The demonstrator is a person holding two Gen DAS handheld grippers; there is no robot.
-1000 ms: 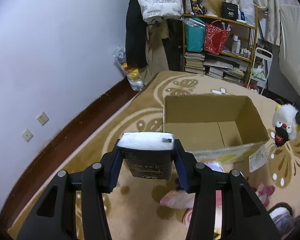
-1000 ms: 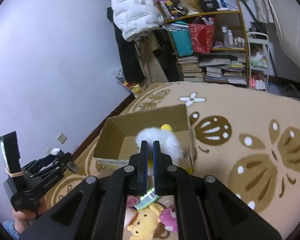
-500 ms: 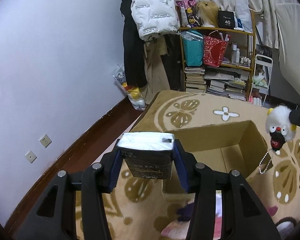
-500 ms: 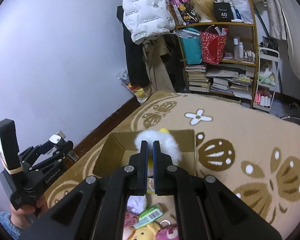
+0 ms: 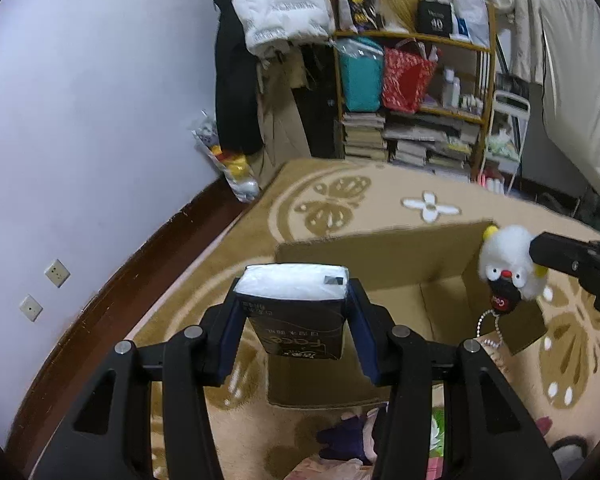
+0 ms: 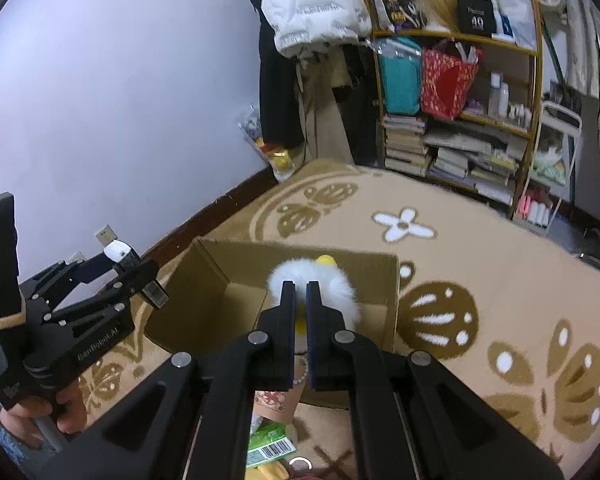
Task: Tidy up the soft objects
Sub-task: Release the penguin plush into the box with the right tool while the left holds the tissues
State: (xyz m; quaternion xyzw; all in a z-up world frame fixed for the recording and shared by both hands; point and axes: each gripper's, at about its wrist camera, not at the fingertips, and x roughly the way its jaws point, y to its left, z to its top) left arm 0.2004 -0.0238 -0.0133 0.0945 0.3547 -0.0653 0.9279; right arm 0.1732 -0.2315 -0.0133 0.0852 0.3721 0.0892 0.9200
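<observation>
- While its jaws clamp a black tissue pack (image 5: 296, 316), the left gripper (image 5: 294, 306) hangs over the open cardboard box's (image 5: 380, 264) near edge
- The right gripper (image 6: 300, 300) pinches a white fluffy plush keychain (image 6: 340, 292) above that box
- More soft toys (image 5: 348, 436) lie on the patterned carpet (image 6: 480, 256) just beside it

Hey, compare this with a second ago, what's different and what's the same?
Both claws have carried their loads forward over the cardboard box: the tissue pack now hangs above its near left corner, the fluffy white keychain toy above its right side. Nothing was released: the left claw still clamps the pack, the right claw the toy. The box hasn't shifted on the rug.
</observation>
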